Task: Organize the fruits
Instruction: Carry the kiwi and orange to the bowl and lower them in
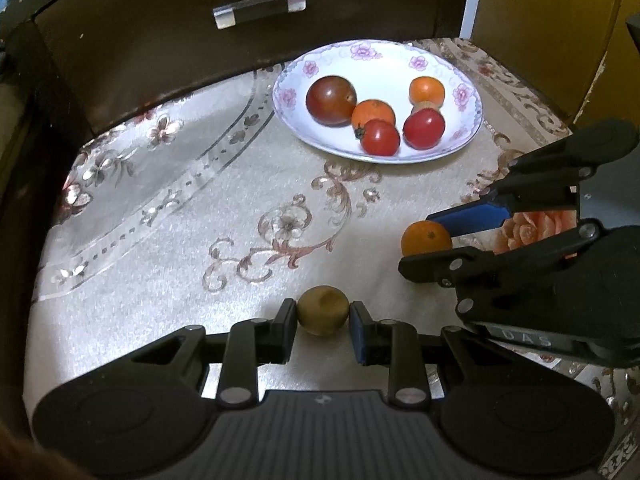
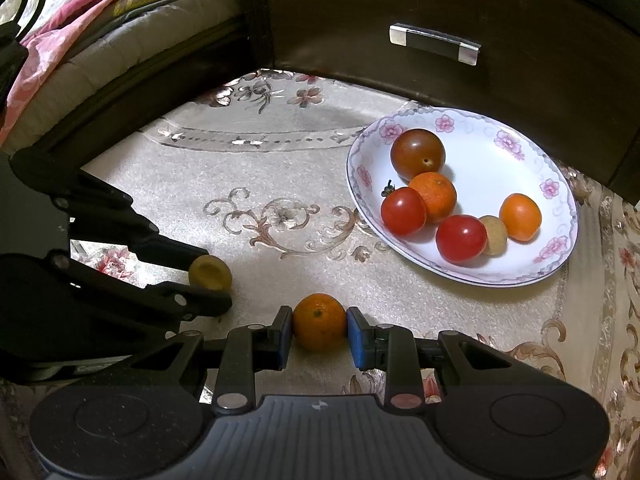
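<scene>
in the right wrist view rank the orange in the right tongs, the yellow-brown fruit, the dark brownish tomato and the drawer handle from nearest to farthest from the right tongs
1. Small round orange, between the pads of the right tongs.
2. Small yellow-brown round fruit, to the left, in the left tongs.
3. Large dark brownish-red tomato, on the far side of the floral white plate.
4. Metal drawer handle, on the dark cabinet behind.

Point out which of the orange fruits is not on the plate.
The orange between the right gripper's fingers, down on the tablecloth. The other two oranges lie on the floral plate among the tomatoes.
</scene>
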Tool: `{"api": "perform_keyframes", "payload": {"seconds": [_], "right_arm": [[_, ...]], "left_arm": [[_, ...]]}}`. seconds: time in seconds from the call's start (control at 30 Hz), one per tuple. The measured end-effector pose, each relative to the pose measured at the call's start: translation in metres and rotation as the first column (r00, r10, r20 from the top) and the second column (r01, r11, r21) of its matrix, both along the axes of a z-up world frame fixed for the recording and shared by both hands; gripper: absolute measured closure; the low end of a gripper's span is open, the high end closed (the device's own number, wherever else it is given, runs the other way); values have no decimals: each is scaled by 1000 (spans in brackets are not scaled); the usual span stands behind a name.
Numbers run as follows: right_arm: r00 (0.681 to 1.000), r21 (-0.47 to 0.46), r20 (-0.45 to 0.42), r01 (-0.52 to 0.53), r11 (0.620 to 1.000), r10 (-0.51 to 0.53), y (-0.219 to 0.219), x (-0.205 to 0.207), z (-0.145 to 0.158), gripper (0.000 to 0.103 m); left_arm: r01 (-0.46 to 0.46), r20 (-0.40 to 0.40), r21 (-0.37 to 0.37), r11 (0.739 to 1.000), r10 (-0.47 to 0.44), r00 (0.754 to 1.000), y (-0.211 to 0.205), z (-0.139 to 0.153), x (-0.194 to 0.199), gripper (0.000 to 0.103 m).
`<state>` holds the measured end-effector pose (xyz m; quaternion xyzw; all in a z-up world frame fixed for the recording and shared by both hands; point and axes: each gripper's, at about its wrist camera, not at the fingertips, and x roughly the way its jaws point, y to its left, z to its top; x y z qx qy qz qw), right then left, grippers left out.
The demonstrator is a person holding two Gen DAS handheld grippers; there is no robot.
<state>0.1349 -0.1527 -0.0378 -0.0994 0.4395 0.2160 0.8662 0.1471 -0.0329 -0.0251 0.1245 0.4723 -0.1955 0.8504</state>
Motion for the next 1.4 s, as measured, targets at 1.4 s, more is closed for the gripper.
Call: {"api": "perform_keyframes", "payload": {"seconds": [1.4], "right_arm": [[953, 161, 105, 266, 950, -285, -109, 96, 35, 77]], "left_arm": [[54, 195, 7, 999, -54, 979, -99, 35, 120, 66]]}}
